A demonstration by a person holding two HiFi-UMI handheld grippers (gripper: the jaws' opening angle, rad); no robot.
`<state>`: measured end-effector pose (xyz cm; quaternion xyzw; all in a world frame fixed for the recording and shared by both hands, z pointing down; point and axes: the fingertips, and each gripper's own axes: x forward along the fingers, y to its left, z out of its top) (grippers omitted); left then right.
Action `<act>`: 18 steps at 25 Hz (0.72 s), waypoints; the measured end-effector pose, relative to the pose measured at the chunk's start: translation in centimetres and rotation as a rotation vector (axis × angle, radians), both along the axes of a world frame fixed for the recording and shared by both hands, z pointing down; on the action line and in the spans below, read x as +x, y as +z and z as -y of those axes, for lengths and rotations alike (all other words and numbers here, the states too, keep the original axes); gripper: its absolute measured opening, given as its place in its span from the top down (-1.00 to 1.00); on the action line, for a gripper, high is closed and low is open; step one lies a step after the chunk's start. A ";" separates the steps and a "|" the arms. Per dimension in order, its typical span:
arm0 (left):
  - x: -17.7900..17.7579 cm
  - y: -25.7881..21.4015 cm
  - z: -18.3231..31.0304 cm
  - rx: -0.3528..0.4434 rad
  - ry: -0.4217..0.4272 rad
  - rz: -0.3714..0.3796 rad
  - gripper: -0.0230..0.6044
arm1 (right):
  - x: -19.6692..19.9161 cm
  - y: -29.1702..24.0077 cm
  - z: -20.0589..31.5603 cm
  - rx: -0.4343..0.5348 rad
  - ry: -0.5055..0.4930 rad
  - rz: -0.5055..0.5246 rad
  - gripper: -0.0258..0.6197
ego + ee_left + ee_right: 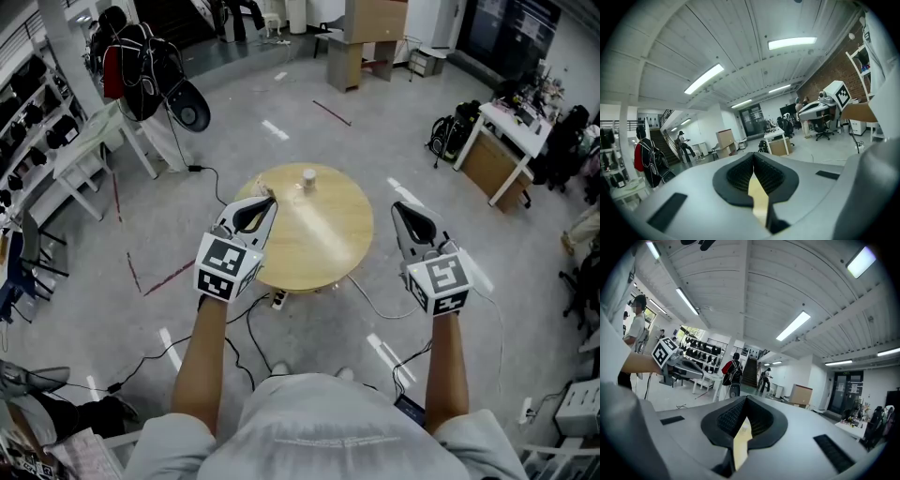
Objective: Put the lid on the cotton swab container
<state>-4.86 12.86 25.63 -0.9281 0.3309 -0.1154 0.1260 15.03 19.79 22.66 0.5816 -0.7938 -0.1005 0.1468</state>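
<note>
A small white cotton swab container (307,178) stands near the far edge of a round wooden table (328,246). I cannot make out a separate lid. My left gripper (269,201) hovers over the table's left rim, jaws shut and empty. My right gripper (397,207) hangs just beyond the table's right rim, also shut with nothing in it. Both are well short of the container. In the left gripper view the jaws (753,155) meet tip to tip, with table wood showing under them. The right gripper view shows the same at its jaws (746,399).
Cables and a power strip (277,300) lie on the floor under and around the table. A white rack with a dark bag (141,70) stands far left, desks (511,141) far right, cardboard boxes (373,23) at the back. People stand in the distance.
</note>
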 end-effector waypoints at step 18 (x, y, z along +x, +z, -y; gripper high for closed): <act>3.8 1.5 0.9 -0.012 -0.160 0.015 0.87 | 6.6 2.7 2.3 -0.039 -0.090 -0.055 0.84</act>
